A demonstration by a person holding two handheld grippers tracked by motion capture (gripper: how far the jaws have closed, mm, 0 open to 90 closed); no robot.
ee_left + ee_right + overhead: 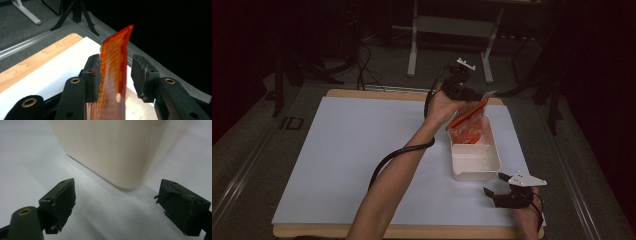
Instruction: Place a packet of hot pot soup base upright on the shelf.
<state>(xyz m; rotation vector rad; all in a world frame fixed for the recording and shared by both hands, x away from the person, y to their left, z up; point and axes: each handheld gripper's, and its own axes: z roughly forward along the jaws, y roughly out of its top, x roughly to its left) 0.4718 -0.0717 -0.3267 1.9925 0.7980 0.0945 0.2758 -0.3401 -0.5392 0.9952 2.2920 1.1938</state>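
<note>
Seemingly mid-placement, left tongs, parted around an orange-edged bag over the tray, need release; right tongs wait open, empty.

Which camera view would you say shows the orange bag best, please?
The high view: the orange bag hangs from the left claw over the white tub. The left gripper view gives just its blurred top strip between open jaws, touching one.

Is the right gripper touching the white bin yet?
Apart. In the right gripper view the open right gripper has bare white table between its jaws and the bin's corner; the high view shows the same gap.
</note>
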